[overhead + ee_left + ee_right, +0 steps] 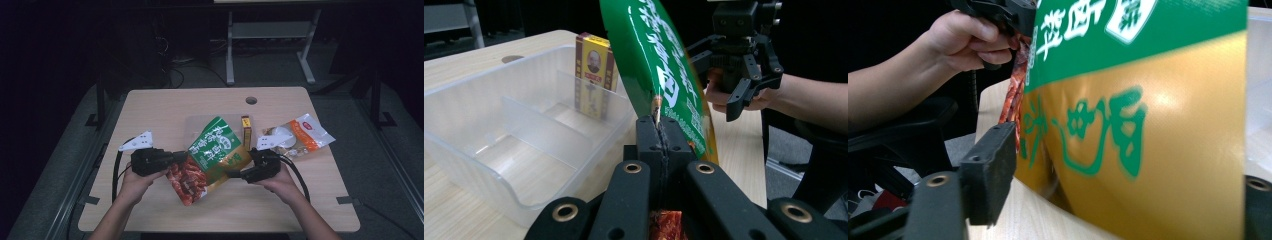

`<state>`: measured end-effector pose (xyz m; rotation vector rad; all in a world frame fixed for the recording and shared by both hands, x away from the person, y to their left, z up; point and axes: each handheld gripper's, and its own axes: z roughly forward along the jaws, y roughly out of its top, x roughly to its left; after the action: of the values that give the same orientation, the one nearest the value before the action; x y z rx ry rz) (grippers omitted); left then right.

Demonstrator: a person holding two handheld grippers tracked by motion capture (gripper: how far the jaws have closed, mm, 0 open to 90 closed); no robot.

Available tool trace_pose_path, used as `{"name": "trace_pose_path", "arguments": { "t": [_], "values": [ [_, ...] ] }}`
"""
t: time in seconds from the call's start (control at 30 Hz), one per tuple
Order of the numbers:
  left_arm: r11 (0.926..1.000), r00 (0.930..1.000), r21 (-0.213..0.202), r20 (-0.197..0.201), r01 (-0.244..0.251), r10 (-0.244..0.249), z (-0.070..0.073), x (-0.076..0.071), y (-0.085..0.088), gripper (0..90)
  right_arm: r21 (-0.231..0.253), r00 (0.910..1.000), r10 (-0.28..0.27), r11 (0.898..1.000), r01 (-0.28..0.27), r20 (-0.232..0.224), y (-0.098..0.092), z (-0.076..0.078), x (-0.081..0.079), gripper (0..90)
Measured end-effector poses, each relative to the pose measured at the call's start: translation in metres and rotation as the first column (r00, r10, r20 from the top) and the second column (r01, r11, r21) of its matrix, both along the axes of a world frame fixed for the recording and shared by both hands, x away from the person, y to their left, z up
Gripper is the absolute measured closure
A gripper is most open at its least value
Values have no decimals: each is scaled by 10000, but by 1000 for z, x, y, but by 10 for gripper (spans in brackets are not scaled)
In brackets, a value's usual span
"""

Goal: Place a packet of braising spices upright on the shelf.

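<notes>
A person's two forearms come in from the near edge of a pale wooden bench (150,210), each hand holding a black gripper. The left gripper (172,159) has its fingers pressed together, clamped on the edge of a large green, gold and red food pouch (212,155), which is held tilted above the bench between the two hands. The right gripper (239,174) is at the pouch's gold lower corner; its fingers (988,172) stand apart on either side of the pouch, with a visible gap, not pressing it. Just behind the pouch sits a clear plastic tray (484,130) with dividers, and a small yellow and red box (595,75) stands upright in its far compartment. Farther right on the bench lies an orange and white packet (305,134), well apart from the tray. A round hole (251,100) marks the bench's far edge.
</notes>
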<state>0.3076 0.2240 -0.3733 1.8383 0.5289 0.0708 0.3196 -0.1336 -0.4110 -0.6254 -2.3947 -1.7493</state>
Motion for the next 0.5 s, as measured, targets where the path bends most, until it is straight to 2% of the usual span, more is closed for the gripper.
{"name": "trace_pose_path", "arguments": {
  "t": [0.17, 0.33, 0.5],
  "values": [
    [9999, 9999, -47, 47, -113, 113, -3, 0, -2, 898, 201, 9998, 181, 9996, -181, -16, 0, 2, -3, 524],
    [9993, 9996, -235, -37, -289, 288, -5, 3, 3, 899, 47, 9992, 398, 9992, -398, -87, 1, 1, -4, 636],
    [9994, 9996, -257, -115, -243, 240, -9, 4, 4, 899, 271, 9980, 624, 9977, -627, 96, 1, 3, -5, 761]
  ]
}}
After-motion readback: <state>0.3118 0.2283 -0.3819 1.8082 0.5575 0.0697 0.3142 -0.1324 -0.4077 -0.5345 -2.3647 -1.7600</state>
